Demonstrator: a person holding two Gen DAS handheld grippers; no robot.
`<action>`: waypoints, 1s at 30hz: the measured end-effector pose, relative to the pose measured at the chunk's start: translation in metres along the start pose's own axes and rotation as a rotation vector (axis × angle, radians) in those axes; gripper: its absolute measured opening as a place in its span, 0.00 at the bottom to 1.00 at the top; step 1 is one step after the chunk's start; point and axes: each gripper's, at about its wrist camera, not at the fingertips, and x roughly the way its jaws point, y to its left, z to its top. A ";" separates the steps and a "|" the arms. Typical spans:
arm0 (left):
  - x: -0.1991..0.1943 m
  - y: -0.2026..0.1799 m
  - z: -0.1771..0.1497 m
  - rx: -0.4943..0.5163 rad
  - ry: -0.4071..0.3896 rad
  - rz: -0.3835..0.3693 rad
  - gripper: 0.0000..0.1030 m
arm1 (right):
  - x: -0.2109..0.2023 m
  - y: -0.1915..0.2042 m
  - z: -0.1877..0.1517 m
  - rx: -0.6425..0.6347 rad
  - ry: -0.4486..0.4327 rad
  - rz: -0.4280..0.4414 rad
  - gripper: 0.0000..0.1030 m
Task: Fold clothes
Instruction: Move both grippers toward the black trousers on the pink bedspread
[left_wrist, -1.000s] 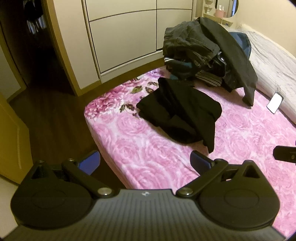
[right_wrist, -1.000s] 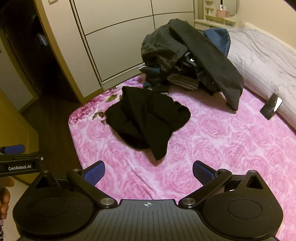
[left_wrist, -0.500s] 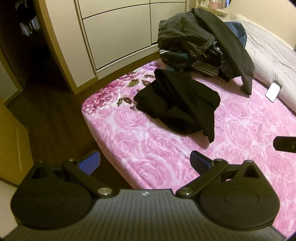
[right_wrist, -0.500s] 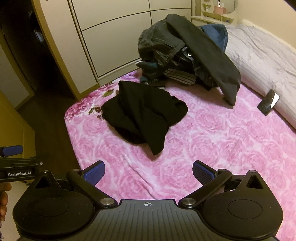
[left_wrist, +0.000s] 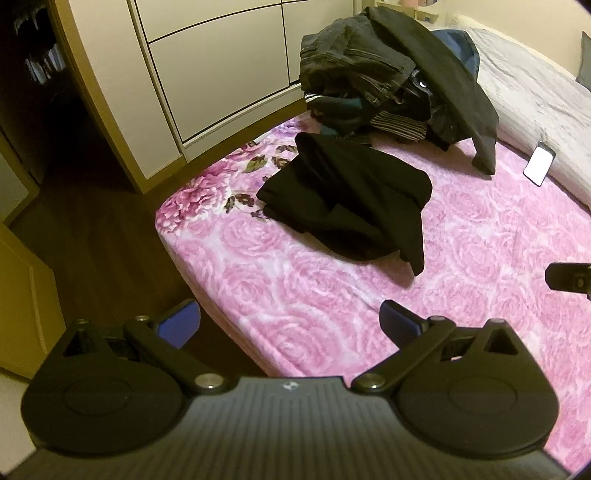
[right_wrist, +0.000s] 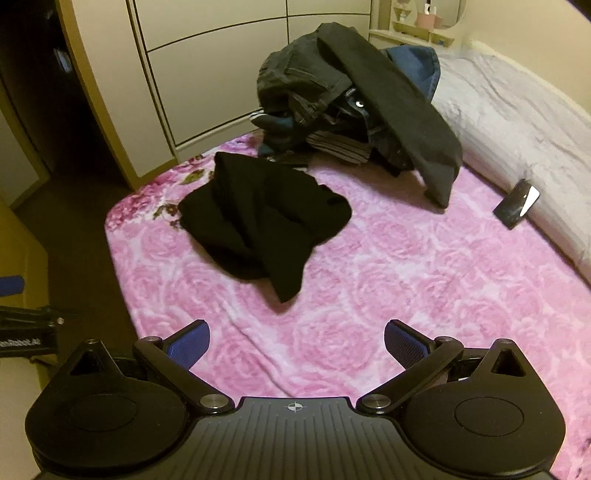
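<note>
A crumpled black garment (left_wrist: 351, 206) (right_wrist: 266, 225) lies loose on the pink rose blanket (left_wrist: 332, 314) (right_wrist: 388, 295). Behind it sits a heap of dark clothes (left_wrist: 391, 81) (right_wrist: 354, 99), with jeans and a long black piece draped over it. My left gripper (left_wrist: 290, 325) hovers open above the blanket's near left edge, holding nothing. My right gripper (right_wrist: 297, 345) is open too, over the blanket, a short way in front of the black garment. The right gripper's tip shows at the right edge (left_wrist: 569, 277) of the left wrist view.
A phone (left_wrist: 539, 166) (right_wrist: 517, 208) lies on the blanket by a pale grey quilt (left_wrist: 535, 103) (right_wrist: 517, 125). Cream wardrobe doors (left_wrist: 214, 74) (right_wrist: 207, 66) stand behind the bed. Dark wood floor (left_wrist: 103, 229) runs to the left of the blanket's edge.
Both grippers have drifted forward and a little lower toward the black garment, which now looks larger and nearer. Both stayed open. The clothes have not moved.
</note>
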 end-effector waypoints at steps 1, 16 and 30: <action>0.000 0.000 0.000 0.002 0.000 0.002 0.99 | 0.001 -0.001 0.000 -0.004 0.000 -0.002 1.00; 0.003 -0.008 -0.004 0.027 0.004 0.015 0.99 | -0.001 -0.016 -0.004 -0.073 -0.103 0.072 1.00; 0.010 0.002 -0.004 0.116 -0.081 0.035 0.99 | 0.009 -0.027 -0.007 -0.083 -0.083 0.038 1.00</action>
